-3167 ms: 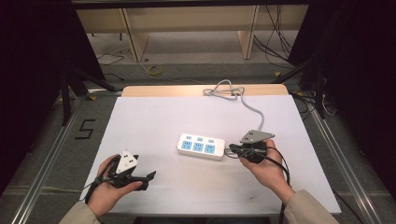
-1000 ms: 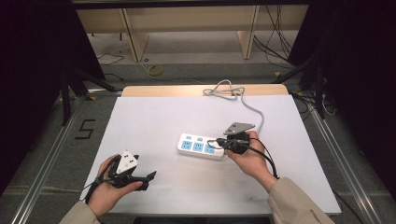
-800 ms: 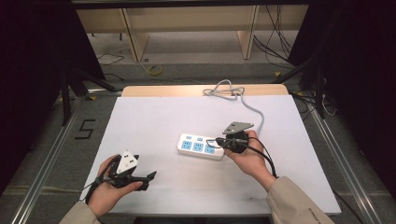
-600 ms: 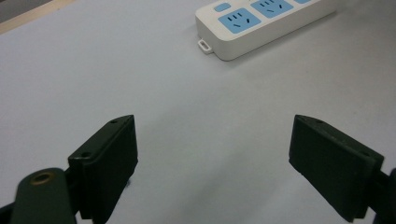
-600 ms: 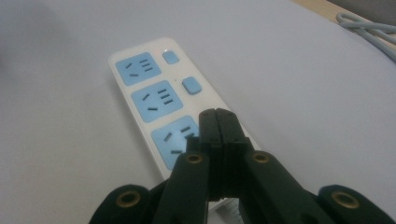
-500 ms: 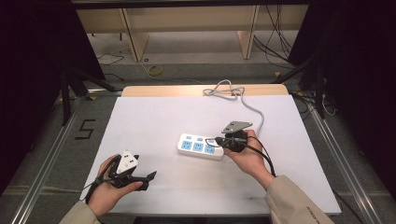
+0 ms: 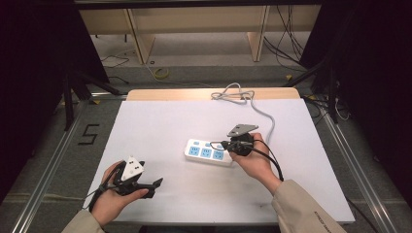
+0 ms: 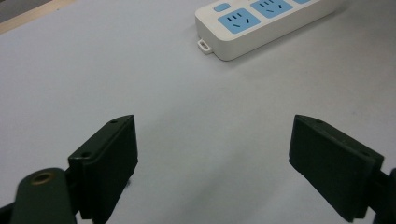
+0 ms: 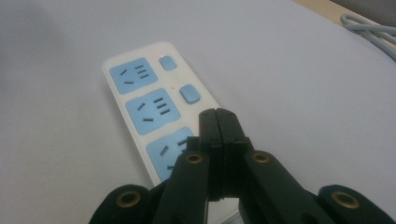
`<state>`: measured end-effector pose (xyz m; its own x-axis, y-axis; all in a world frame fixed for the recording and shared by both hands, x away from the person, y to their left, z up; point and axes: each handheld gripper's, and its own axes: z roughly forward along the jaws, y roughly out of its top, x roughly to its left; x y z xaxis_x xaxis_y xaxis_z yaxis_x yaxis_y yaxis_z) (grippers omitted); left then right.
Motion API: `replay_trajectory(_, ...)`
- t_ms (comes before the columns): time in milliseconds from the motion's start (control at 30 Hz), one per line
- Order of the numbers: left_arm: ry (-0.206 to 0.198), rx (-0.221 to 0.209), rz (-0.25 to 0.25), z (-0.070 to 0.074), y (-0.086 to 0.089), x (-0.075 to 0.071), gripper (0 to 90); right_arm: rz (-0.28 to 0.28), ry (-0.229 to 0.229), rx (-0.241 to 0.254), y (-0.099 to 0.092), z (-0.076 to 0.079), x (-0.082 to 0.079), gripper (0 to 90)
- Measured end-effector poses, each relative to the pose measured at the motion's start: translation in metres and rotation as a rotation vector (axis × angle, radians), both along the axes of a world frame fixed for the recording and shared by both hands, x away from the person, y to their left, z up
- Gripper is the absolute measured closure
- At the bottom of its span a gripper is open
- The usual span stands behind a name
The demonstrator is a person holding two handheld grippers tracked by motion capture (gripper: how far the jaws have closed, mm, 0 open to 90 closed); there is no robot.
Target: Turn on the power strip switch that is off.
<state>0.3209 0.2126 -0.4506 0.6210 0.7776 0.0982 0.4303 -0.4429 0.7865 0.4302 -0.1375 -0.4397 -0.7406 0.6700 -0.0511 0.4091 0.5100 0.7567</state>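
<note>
A white power strip (image 7: 207,152) with three blue sockets lies in the middle of the white table. Its grey cable (image 7: 257,109) runs to the far edge. My right gripper (image 7: 214,144) hovers over the strip's right end, jaws shut with nothing between them. In the right gripper view the closed tips (image 9: 216,121) hang just above the nearest blue socket (image 9: 173,151), beside a blue switch button (image 9: 189,93). My left gripper (image 7: 156,184) rests near the front left of the table, open and empty. In the left gripper view the strip's end (image 8: 252,25) lies ahead of the wide jaws.
The grey cable coils in a loop (image 7: 234,93) at the far edge of the table (image 7: 160,121). Wooden furniture legs (image 7: 256,34) and loose floor cables (image 7: 286,29) lie beyond the table. Metal rails (image 7: 46,170) run along both sides.
The right gripper has moved from the table's right side to above the strip's right end, then stayed there. The left gripper has kept still.
</note>
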Motion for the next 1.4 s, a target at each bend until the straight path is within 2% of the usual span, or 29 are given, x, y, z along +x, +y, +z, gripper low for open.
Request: replay_trajectory(1400,0.001,-0.002,-0.003,0.0,0.0,0.0,15.1,0.008,0.029,-0.021,0.027,-0.005,0.02,90.0)
